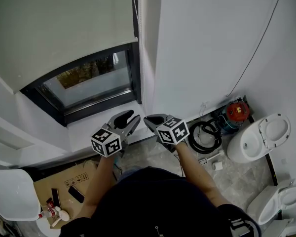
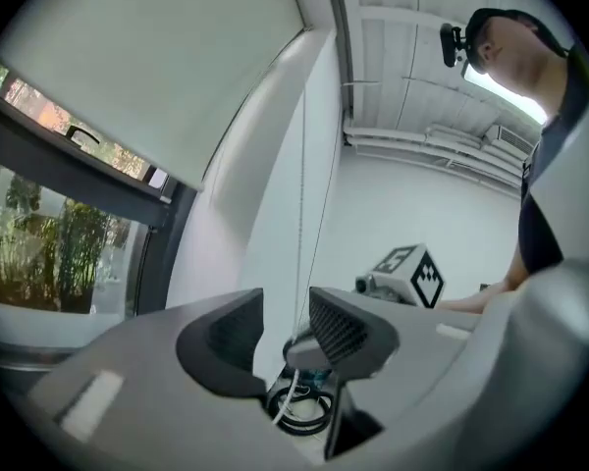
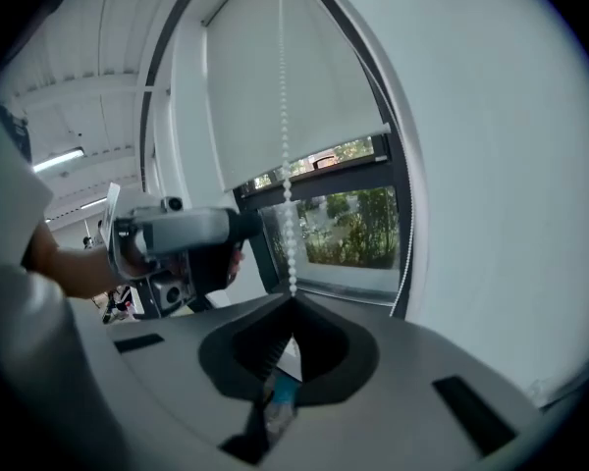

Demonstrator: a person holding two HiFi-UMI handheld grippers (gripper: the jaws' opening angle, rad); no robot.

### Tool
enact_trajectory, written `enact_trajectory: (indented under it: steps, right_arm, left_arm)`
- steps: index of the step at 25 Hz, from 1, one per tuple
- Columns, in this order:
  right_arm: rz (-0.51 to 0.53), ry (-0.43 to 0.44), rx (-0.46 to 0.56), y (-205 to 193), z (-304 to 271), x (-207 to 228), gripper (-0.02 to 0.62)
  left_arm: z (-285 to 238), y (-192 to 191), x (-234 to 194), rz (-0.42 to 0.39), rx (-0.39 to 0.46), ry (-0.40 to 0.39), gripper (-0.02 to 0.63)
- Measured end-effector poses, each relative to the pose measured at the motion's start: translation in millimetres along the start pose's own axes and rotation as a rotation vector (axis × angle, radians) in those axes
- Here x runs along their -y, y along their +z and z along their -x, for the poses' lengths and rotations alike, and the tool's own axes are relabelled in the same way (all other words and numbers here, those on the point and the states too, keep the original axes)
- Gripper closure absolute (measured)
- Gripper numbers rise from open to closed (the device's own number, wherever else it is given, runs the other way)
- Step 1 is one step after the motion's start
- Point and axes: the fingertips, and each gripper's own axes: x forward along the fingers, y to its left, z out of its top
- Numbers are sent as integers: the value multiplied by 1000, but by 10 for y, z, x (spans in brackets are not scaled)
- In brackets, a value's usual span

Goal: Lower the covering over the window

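A white roller blind (image 1: 54,28) covers the upper part of the dark-framed window (image 1: 89,80); its lower pane is bare and shows green plants outside. In the right gripper view a thin white bead chain (image 3: 285,165) hangs beside the blind (image 3: 294,77). My right gripper (image 3: 293,299) is shut on that chain, which runs straight up from the pinched tips. My left gripper (image 2: 287,314) stands open, and the chain (image 2: 302,214) passes between its ribbed pads (image 2: 339,327) without being pressed. In the head view both grippers are side by side below the sill, left (image 1: 130,120) and right (image 1: 150,121).
A white sill (image 1: 96,125) lies just beyond the grippers, and a white wall (image 1: 212,43) rises to the right. On the floor are a coiled black hose (image 1: 204,135), a red device (image 1: 237,111), two toilets (image 1: 259,137) (image 1: 281,199), a cardboard sheet (image 1: 64,186) and a white basin (image 1: 12,194).
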Motion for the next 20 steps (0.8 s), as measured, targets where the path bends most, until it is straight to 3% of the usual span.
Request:
enact_trajectory:
  steps: [5,8,18,20]
  right_arm:
    - [68,-4,-95,-215,-123,-36,583]
    - [16,11,-70,-293,-119,-62,583]
    - [64,26,-78,-272,-135,-193,583]
    - [67,25,-80,-277,-138,-198,583]
  left_arm:
    - [-73,410,180,-53,67,-42,474]
    - [-132,531,266,-85,75,-55,474]
    - [-358,929,295,-175,68,-30,480]
    - [-361,920,268,-158,60,-19,591]
